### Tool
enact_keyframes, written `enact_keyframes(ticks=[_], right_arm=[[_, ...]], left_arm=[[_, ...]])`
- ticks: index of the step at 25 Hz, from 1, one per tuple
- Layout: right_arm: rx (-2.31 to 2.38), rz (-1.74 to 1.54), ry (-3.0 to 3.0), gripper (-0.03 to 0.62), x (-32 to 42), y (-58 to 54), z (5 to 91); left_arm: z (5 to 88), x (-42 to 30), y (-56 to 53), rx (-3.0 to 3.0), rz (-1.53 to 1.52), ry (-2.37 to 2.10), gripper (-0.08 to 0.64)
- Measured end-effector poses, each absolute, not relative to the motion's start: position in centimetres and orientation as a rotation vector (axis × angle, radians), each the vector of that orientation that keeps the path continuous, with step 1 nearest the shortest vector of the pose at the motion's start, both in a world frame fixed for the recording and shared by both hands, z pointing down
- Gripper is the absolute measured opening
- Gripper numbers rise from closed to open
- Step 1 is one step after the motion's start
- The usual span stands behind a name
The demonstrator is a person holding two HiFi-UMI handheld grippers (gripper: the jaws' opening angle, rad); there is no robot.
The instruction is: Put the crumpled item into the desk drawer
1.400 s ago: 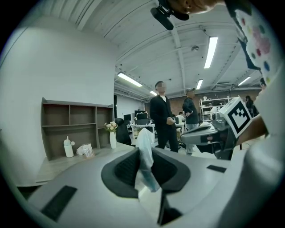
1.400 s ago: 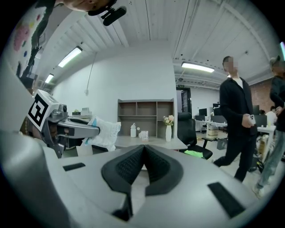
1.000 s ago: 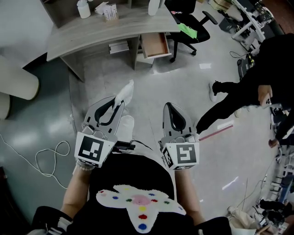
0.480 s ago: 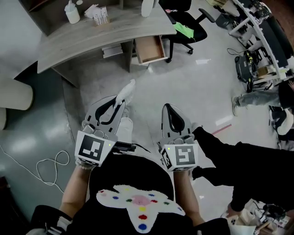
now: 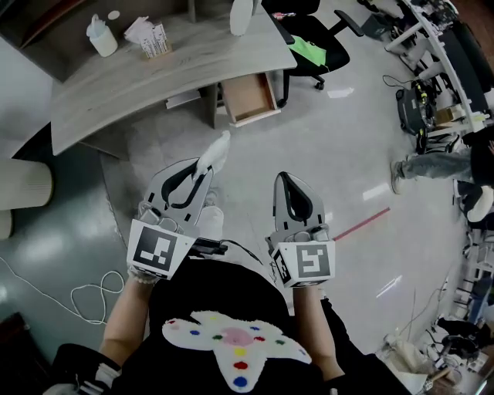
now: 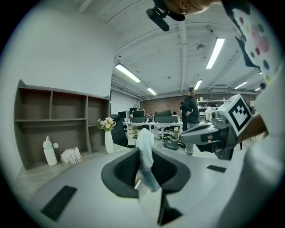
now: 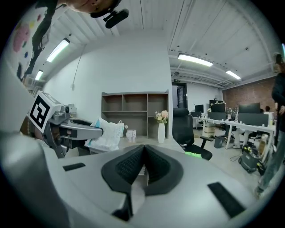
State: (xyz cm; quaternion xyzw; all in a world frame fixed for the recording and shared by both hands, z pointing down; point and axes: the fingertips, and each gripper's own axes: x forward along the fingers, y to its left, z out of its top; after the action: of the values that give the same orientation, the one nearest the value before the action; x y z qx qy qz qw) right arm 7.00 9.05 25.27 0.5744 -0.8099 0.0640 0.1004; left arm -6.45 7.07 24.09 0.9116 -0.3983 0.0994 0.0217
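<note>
My left gripper [image 5: 202, 168] is shut on a white crumpled item [image 5: 215, 153] that sticks out past its tips; the crumpled item [image 6: 145, 151] stands pinched between the jaws in the left gripper view. My right gripper [image 5: 281, 179] is shut with nothing in it, level with the left one, and the right gripper [image 7: 143, 165] shows its jaws pressed together. The open wooden desk drawer [image 5: 248, 98] hangs under the grey desk [image 5: 154, 77], ahead of both grippers across bare floor. From the right gripper view the crumpled item [image 7: 106, 133] shows at the left.
On the desk stand a white bottle [image 5: 100, 37], a small box [image 5: 154, 38] and a vase [image 5: 240, 15]. A black office chair [image 5: 316, 38] sits right of the drawer. A person's legs [image 5: 440, 166] are at the right. A white cable [image 5: 85, 289] loops on the floor at left.
The desk and drawer have shifted lower and nearer in the head view. The person at the right has moved away toward the edge. Both grippers keep their pose.
</note>
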Motion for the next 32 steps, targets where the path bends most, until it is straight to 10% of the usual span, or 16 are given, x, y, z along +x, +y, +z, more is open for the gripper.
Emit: enact_keyframes(ticks=[32], right_arm=[[1.711,0.243,-2.322,0.005,5.5,-5.9,27.5]], left_arm=[[26.1,-6.4,-7.5,2.873,0.346,-1.084,0.07]])
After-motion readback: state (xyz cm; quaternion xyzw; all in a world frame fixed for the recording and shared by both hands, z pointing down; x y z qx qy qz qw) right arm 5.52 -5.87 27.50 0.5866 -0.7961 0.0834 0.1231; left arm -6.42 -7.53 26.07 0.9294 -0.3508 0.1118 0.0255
